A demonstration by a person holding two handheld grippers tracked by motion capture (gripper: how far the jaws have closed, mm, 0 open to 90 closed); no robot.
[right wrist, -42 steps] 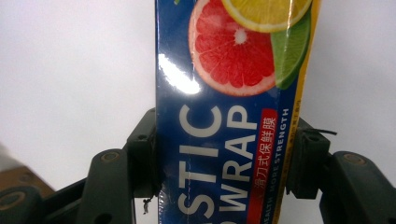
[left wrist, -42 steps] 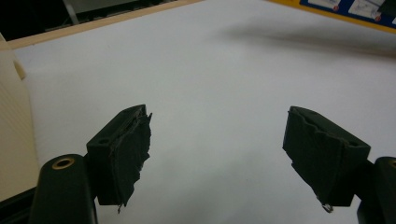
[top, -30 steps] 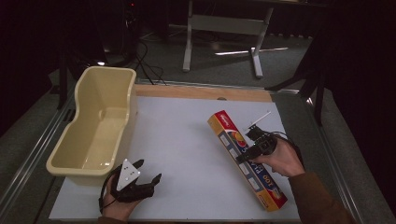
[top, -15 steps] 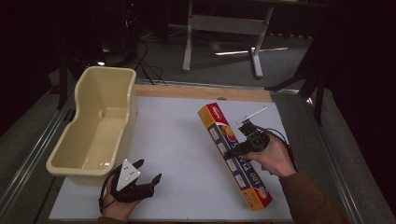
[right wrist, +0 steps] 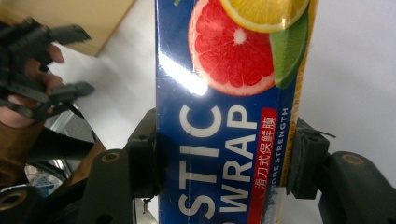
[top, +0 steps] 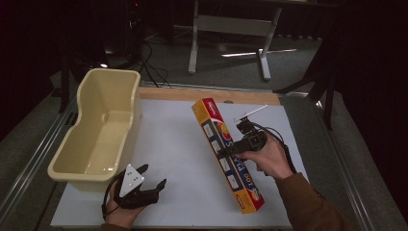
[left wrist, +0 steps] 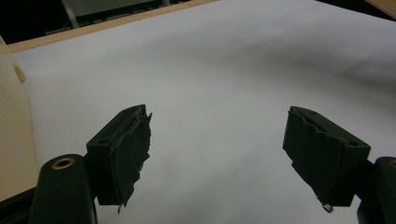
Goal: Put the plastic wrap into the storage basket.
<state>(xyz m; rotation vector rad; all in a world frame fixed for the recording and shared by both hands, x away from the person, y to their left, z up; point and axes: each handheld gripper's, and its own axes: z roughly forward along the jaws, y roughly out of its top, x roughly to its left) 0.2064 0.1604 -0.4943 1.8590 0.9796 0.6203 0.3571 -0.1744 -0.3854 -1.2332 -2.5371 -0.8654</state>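
A long plastic wrap box (top: 226, 153), orange-edged with blue label and fruit pictures, hangs tilted above the white table top right of the middle. My right gripper (top: 235, 149) is shut on the plastic wrap box (right wrist: 224, 116) across its width, jaws pressing both long sides. My left gripper (top: 154, 180) rests at the front left of the table, open, with nothing between its fingers (left wrist: 123, 149). In the right gripper view the left gripper (right wrist: 65, 60) and its hand appear at the far left.
A cream plastic tub (top: 98, 132) stands along the table's left side, with nothing in it. The white table top (top: 168, 139) has a wooden strip at its far edge. Metal stand legs (top: 262, 57) are on the floor beyond.
My right gripper has carried the plastic wrap box leftward toward the table's middle and lifted it. The left gripper has stayed put and open.
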